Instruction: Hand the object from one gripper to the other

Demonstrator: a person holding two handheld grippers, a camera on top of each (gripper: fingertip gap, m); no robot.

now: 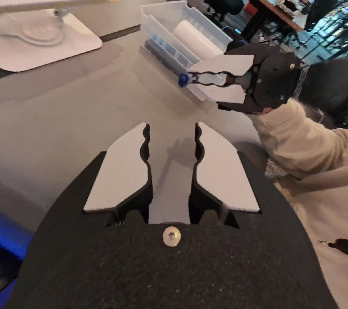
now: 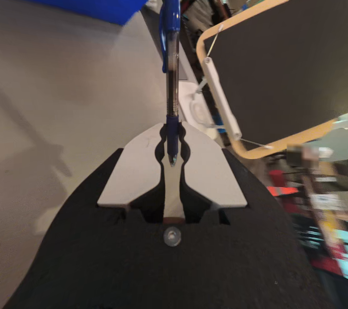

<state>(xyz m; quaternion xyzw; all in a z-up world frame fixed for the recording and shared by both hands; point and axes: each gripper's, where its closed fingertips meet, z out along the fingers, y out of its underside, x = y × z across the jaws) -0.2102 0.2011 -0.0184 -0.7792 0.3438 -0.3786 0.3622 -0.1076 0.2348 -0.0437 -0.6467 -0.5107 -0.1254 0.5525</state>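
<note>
Two grippers (left gripper (image 1: 171,130), right gripper (image 2: 171,126)), one pen (image 2: 171,74), one clear bin (image 1: 169,17), one white roll (image 1: 195,38).

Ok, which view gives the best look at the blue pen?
The right wrist view: the pen runs straight out from the right gripper, its whole length visible, blue grip pinched between the fingers. The left wrist view shows it end-on, only the blue end visible.

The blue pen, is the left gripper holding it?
No, the blue pen is pinched in the right gripper by its grip end, while the left gripper is open and empty.
</note>
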